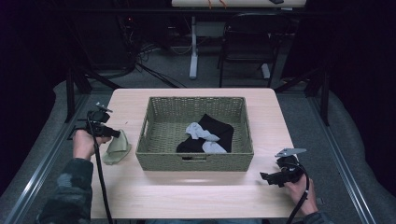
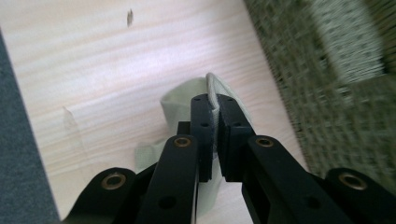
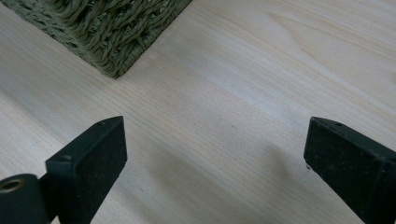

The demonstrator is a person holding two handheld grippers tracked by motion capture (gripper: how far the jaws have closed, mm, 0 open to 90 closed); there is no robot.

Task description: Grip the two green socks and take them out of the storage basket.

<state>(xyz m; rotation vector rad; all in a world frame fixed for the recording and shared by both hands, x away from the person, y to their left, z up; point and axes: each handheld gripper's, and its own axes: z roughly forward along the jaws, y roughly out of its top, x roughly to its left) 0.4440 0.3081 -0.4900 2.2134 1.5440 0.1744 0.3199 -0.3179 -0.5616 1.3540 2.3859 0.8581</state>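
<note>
In the high view, a woven basket is seen at the middle of a pale wooden table. Inside it a black garment lies with two light grey socks on top. At about nine o'clock from the basket, just beside its left wall, a pale green sock is held up off the table by the left gripper, its lower part resting on the wood. At about four o'clock from the basket, well apart from it, the right gripper is held low over the table by a hand. How wide either pair of jaws stands is too small to be judged from here.

In the left gripper view, what the high view leaves unclear is settled: the black jaws are closed on a fold of the pale green sock, whose edge rises between the pads at twelve o'clock. The rest of the sock is partly hidden behind the jaws. The basket is blurred at two o'clock, so its weave can hardly be made out.

In the right gripper view, the jaws are shown standing wide apart with only bare table between them. One corner of the basket is cut off by the frame at eleven o'clock; it appears to lie clear of the jaws.
</note>
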